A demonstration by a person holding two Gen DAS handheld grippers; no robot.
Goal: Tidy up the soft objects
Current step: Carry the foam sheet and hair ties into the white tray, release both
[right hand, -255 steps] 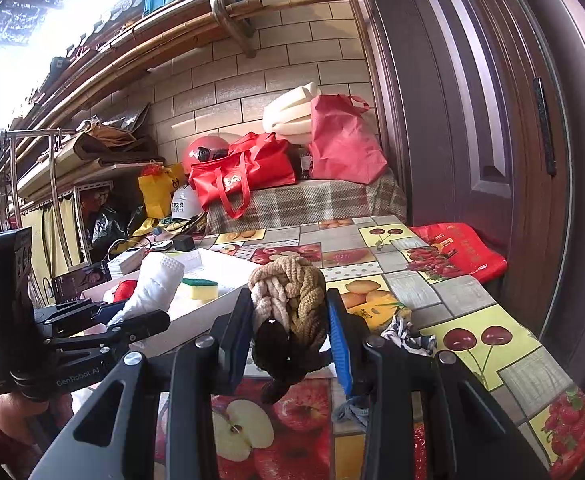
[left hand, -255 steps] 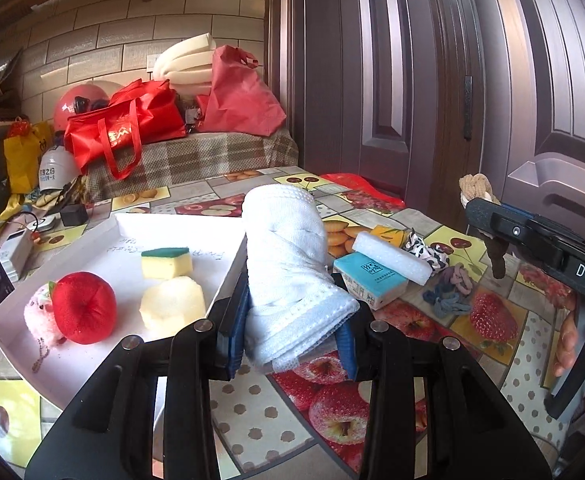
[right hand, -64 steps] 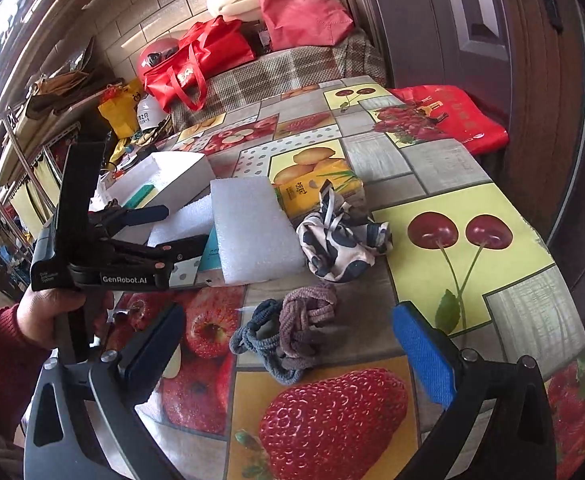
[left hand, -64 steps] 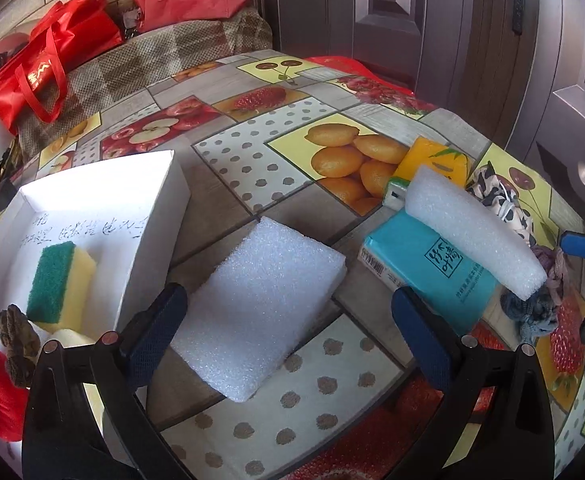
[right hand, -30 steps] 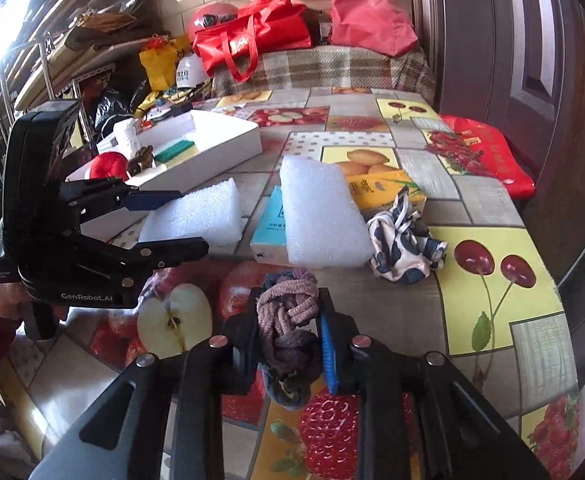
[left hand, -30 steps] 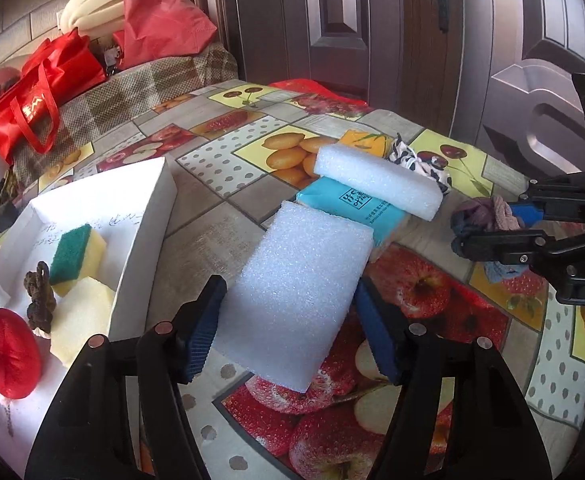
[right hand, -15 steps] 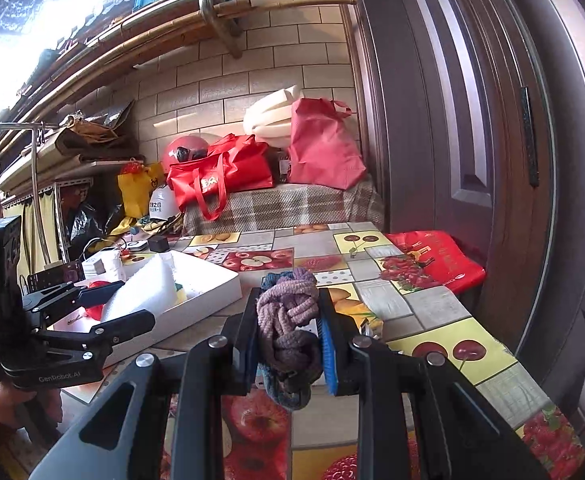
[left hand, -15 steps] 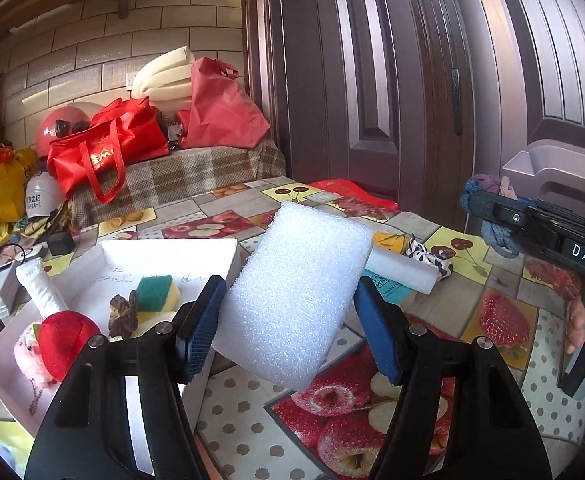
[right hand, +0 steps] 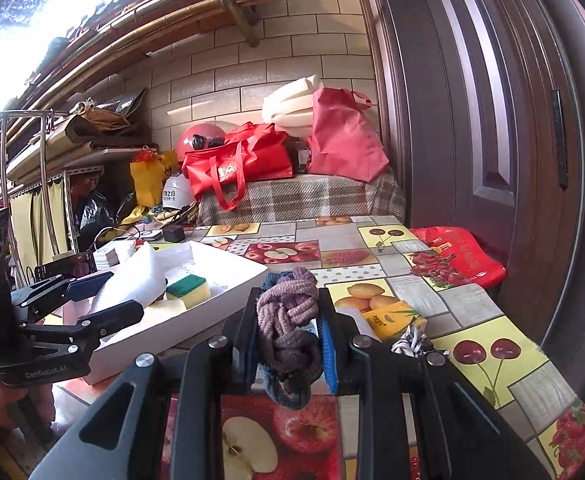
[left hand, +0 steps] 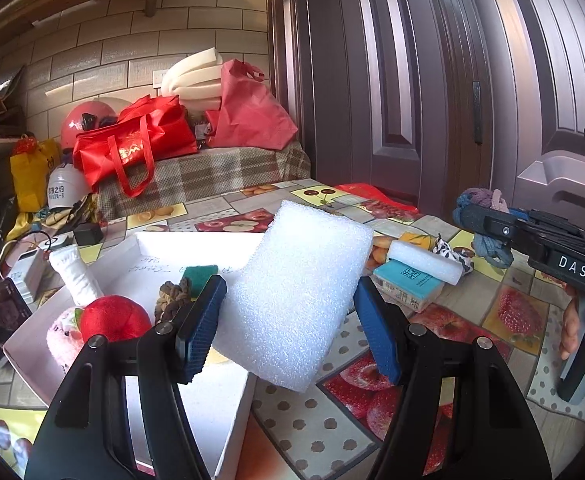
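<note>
Both tools are loaded and raised off the table [left hand: 292, 412]; two seconds ago each stood wide open over its item on the tablecloth, and each has since closed on it and lifted; the left gripper [left hand: 288, 320] is about half open with its blue pads pressed on the sides of a white foam pad [left hand: 296, 292], held tilted at the near corner of the white box [left hand: 228, 408]; the right gripper [right hand: 288, 336] is at its narrowest, clamped on a knot of braided hair ties [right hand: 286, 320], carried above the table between the box and the yellow packet [right hand: 384, 318]; the box already holds a rolled towel [left hand: 74, 272], a red plush ball [left hand: 112, 318], a brown knot [left hand: 170, 296] and a green-topped sponge [right hand: 186, 286]; judged state: pick-up complete for both items, delivery into the box pending; a second foam pad [left hand: 424, 262], a teal packet [left hand: 406, 286] and a spotted cloth [left hand: 448, 250] remain on the table, so the sorting is well along but not finished
</note>
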